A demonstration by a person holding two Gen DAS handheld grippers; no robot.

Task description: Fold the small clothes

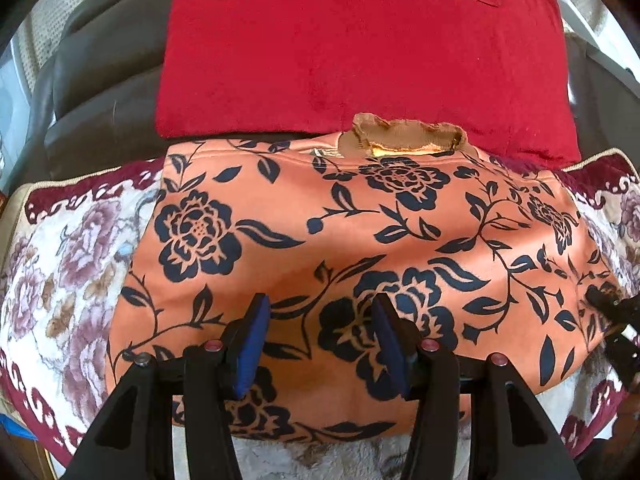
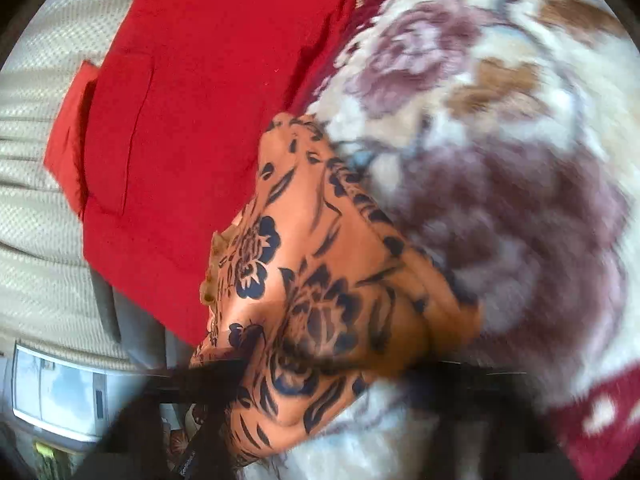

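Observation:
An orange garment (image 1: 360, 240) with a dark navy flower print lies spread on a floral blanket, its brown collar (image 1: 404, 140) at the far edge. My left gripper (image 1: 320, 320) is open, with blue pads, and hovers just over the garment's near middle. My right gripper (image 1: 608, 300) shows at the garment's right edge in the left wrist view. In the blurred right wrist view the garment (image 2: 320, 280) is bunched and lifted right in front of the camera, and the right gripper (image 2: 320, 368) looks closed on its edge.
A red cushion (image 1: 360, 40) lies just beyond the collar and also shows in the right wrist view (image 2: 200, 120). The cream, mauve and maroon floral blanket (image 1: 68, 260) covers the surface. A dark leather seat (image 1: 100, 92) is at the back left.

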